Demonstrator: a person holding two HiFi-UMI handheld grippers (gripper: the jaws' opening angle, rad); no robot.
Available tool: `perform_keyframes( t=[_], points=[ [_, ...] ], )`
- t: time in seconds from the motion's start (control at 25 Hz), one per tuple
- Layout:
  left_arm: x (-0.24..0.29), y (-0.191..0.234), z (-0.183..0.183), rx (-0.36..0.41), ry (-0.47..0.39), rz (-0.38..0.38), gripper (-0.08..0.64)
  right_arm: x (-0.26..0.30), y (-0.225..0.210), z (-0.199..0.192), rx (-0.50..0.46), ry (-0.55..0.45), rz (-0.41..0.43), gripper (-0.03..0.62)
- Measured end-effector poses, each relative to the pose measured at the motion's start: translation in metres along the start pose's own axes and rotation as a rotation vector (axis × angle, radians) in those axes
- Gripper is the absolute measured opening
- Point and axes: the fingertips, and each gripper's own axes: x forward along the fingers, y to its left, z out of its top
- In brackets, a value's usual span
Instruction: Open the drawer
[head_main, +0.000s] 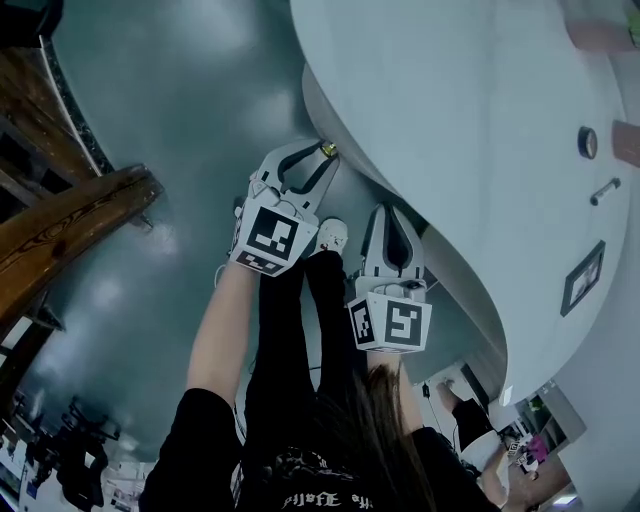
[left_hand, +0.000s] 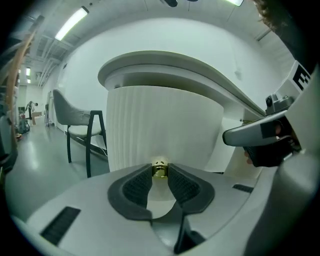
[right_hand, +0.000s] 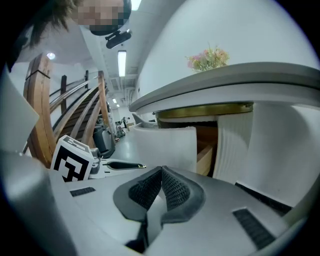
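Jaws: left gripper (left_hand: 159, 169) clamped on gold knob (left_hand: 159, 171), right gripper (right_hand: 160, 171) together & empty; only its view shows drawer (right_hand: 167, 142) interior.

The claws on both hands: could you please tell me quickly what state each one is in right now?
Left claw: closed on the drawer's brass knob.
Right claw: closed, holding nothing.

The knob (left_hand: 159, 171) sits mid-frame between the jaws of the left gripper (left_hand: 160, 168), on the drawer (left_hand: 160, 120) front beneath the table (left_hand: 210, 75). A chair (left_hand: 75, 112) is at the frame's left. In the head view the right gripper (head_main: 392, 212) lies lower right of the left one.
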Motion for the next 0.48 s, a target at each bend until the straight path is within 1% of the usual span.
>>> perform_keyframes(
  t=[0.08, 0.28, 0.48],
  points=[
    [-0.001, -0.002, -0.003, -0.010, 0.005, -0.001, 0.112, -0.002, 0.007, 0.001, 0.003, -0.001, 0.006, 0.026],
    [-0.007, -0.003, -0.006, 0.005, 0.030, -0.009, 0.112, -0.008, 0.020, 0.004, 0.018, 0.002, 0.018, 0.026],
    [-0.021, -0.004, -0.012, -0.001, 0.071, -0.005, 0.112, -0.017, 0.032, 0.006, 0.005, 0.017, 0.052, 0.026]
  ],
)
